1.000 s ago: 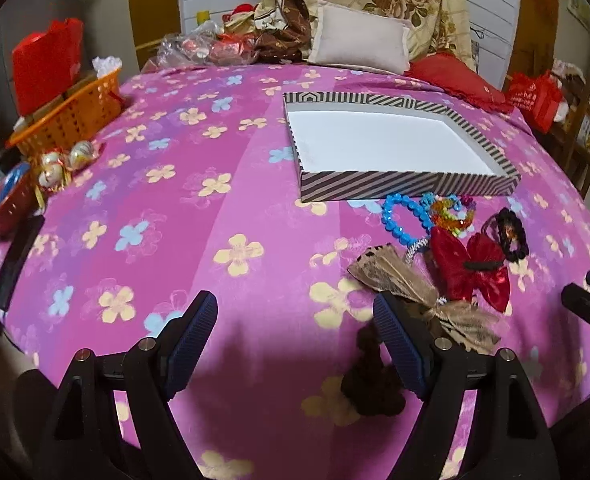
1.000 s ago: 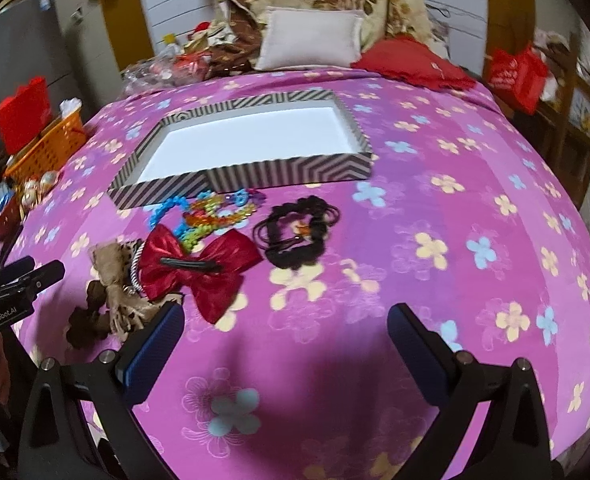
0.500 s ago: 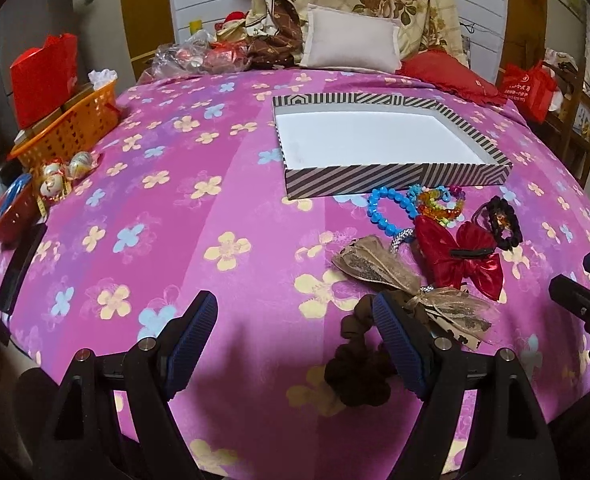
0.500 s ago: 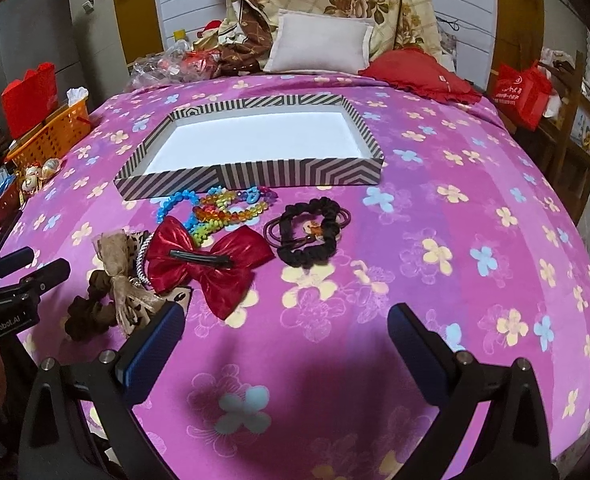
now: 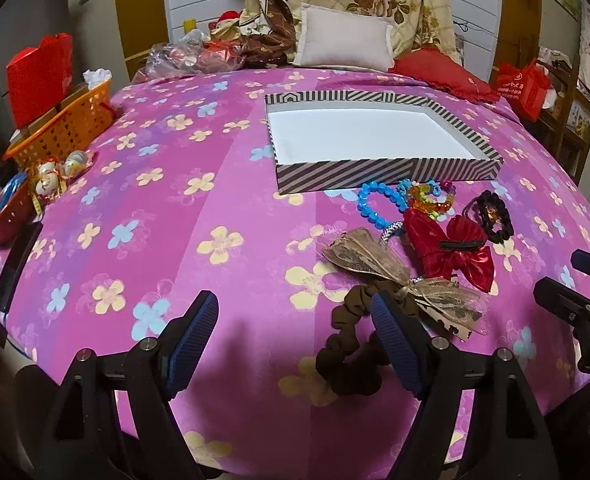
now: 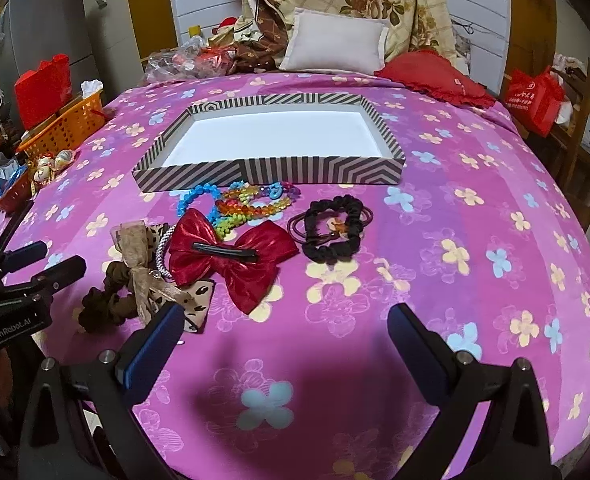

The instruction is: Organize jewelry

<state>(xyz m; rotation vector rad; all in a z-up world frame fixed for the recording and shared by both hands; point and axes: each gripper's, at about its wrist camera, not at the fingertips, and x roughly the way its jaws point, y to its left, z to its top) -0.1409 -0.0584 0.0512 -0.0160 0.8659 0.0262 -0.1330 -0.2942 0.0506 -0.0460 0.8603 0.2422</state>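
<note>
Left wrist view: the left gripper (image 5: 295,320) gapes wide and empty beside a brown scrunchie (image 5: 345,354). The right gripper (image 6: 285,332) is equally wide, holding nothing. A red bow (image 6: 231,256), bead bracelets (image 6: 251,202) and black scrunchie (image 6: 335,228) lie before the striped box (image 6: 271,168).

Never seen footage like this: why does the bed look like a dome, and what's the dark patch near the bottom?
Left wrist view: the fisheye lens bulges the bedspread; black corners. Right wrist view: same bulge; the patch is shadow beneath the open right gripper; the red bow glints.
</note>
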